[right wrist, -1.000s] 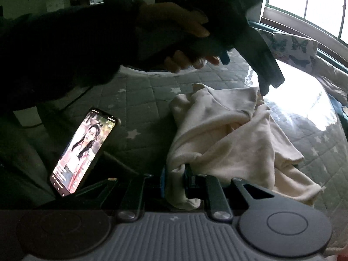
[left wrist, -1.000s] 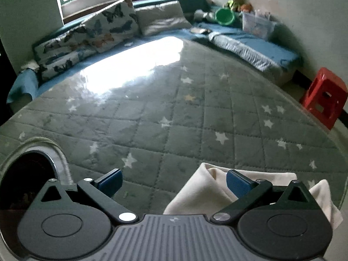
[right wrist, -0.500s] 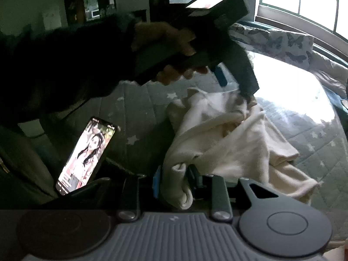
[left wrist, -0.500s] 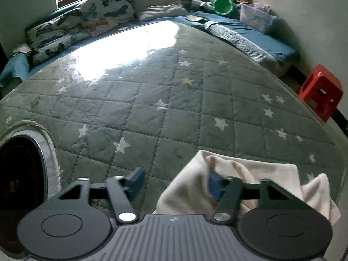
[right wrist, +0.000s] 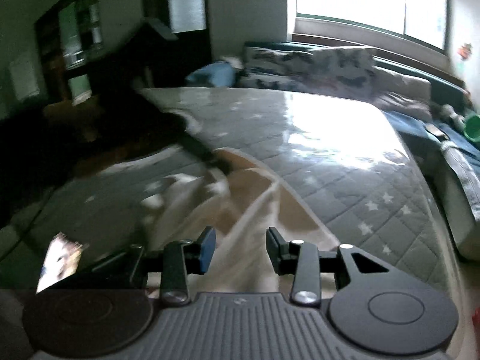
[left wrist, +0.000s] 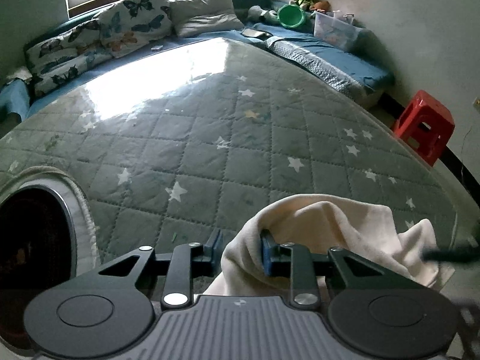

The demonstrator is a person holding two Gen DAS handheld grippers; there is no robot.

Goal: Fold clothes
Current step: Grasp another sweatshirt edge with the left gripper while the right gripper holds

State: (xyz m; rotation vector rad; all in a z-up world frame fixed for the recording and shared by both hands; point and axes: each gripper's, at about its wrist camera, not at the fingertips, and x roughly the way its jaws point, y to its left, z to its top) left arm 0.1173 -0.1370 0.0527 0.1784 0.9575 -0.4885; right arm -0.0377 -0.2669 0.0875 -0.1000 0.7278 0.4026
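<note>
Through my left wrist camera, my left tongs (left wrist: 241, 250) stand at a moderate gap, and a fold of the cream garment (left wrist: 327, 234) bulges up between them. The cloth wraps over the right blue pad (left wrist: 266, 255); the left pad (left wrist: 213, 244) stands just clear of it, so I cannot tell whether there is a true pinch. The rest of the garment spreads to the right of the tongs and ends in a rumpled corner near the bed's edge. It lies on the green quilted bed cover (left wrist: 210, 138) with white stars, which runs far ahead of the tongs. At the far end, ahead and left, lean the butterfly pillows (left wrist: 99, 39); ahead and right sit a green bowl (left wrist: 291, 15) and a clear plastic box (left wrist: 334, 28). Off to the right, beyond the bed, stands a red stool (left wrist: 424, 126).

Through my right wrist camera the picture is smeared by motion. My right tongs (right wrist: 240, 249) are parted about as wide, and a band of the cream garment (right wrist: 255, 198) passes between the pads without either one clearly pressing it. The cloth stretches ahead of the tongs across the bed cover (right wrist: 375, 186). To the lower left of the tongs a phone (right wrist: 60, 255) shows its lit screen. Far ahead, the window (right wrist: 369, 3) glares above the pillows.
</note>
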